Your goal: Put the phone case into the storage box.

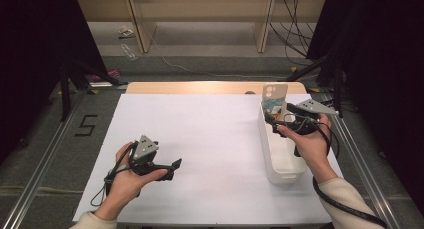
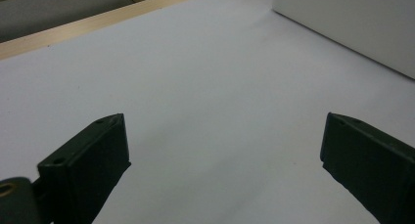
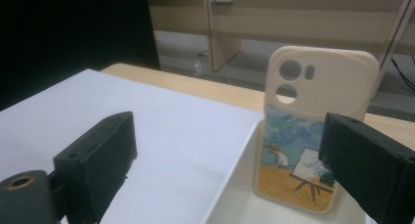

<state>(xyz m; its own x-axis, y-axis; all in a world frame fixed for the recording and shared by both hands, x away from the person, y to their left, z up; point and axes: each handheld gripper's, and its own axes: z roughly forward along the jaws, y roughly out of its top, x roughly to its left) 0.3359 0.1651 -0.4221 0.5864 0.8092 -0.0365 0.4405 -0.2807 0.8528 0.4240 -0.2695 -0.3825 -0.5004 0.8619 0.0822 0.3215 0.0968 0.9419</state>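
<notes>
The right gripper (image 1: 280, 123) hangs over the far end of the white bin (image 1: 280, 161), and its jaws stand wide apart with nothing between them. In front of them a cream phone case (image 3: 313, 131) with a painted picture on its back stands upright, leaning on the far wall of the bin; from the high view I cannot tell if a jaw already touches it. The step in hand seems to be the taking of this case. To do it well, the hand should bring one jaw to each side of the case, low enough to catch the body and not only the thin edge, then close softly, because such a case is flexible and can bend or slip. The left gripper (image 1: 167, 168) rests above the white table sheet (image 1: 210, 139), well apart, its jaws also spread open.
</notes>
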